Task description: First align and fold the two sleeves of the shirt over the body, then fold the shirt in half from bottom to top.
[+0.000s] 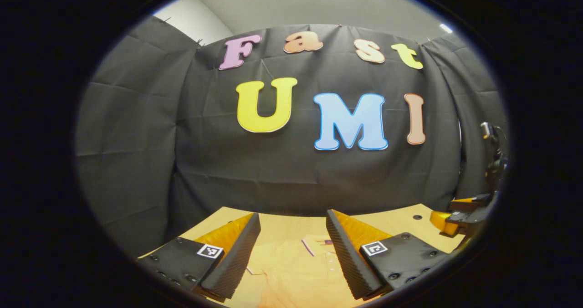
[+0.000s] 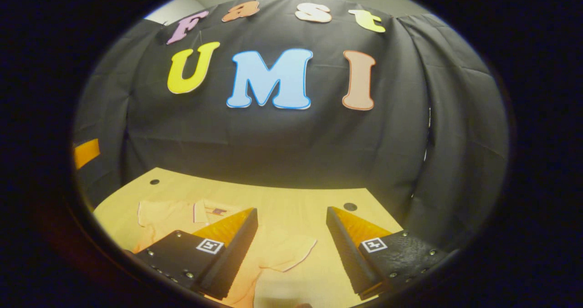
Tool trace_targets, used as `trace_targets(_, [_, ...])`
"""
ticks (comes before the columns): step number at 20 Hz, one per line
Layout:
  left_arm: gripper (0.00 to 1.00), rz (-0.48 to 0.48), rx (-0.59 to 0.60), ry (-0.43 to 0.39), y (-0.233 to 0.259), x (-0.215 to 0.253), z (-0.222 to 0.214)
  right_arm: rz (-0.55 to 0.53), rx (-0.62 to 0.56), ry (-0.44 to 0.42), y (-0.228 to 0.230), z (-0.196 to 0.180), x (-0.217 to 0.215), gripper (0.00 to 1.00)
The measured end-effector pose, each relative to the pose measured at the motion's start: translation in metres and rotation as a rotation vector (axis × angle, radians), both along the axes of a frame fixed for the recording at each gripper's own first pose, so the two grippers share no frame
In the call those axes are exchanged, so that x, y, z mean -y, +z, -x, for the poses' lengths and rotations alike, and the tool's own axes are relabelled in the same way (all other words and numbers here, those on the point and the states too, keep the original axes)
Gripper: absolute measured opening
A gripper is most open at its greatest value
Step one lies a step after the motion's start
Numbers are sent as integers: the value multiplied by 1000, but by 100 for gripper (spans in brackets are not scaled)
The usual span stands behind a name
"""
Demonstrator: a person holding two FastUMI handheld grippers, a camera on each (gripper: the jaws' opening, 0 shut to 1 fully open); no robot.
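Left gripper (image 1: 292, 237) held above the table (image 1: 401, 219), jaws spread wide, nothing between them; shirt (image 1: 291, 267) flat on the table below, collar and placket showing in the gap. Right gripper (image 2: 291, 233) likewise wide open and empty, over the shirt (image 2: 168, 214), one short sleeve (image 2: 284, 251) lying out flat between its fingers

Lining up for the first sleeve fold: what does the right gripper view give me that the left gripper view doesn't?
Right gripper view: a short sleeve spread flat on the table, lying between the open fingers of the right gripper, plus the far sleeve.

Left gripper view: the placket between the open fingers of the left gripper, and the other gripper at the right edge.

Both: the shirt, unfolded, with its collar, on the wooden table.
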State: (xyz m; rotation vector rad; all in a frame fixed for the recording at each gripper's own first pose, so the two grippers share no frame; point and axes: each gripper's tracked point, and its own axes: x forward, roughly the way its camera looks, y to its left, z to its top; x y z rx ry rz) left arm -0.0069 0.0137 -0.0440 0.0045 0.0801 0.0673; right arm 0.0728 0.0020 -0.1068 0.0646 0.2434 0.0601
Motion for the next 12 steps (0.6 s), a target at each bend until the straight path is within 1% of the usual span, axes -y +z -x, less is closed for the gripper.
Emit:
trace_targets(6, [95, -15, -25, 7, -12, -1, 4, -38, -140, -2, -54, -29, 1, 94])
trace_targets(9, [94, -10, -38, 7, -19, -3, 1, -44, -195, -2, -75, -41, 4, 94])
trace_targets(12, [94, -4, -49, 5, -24, -2, -2, -74, -264, -7, -102, -56, 3, 95])
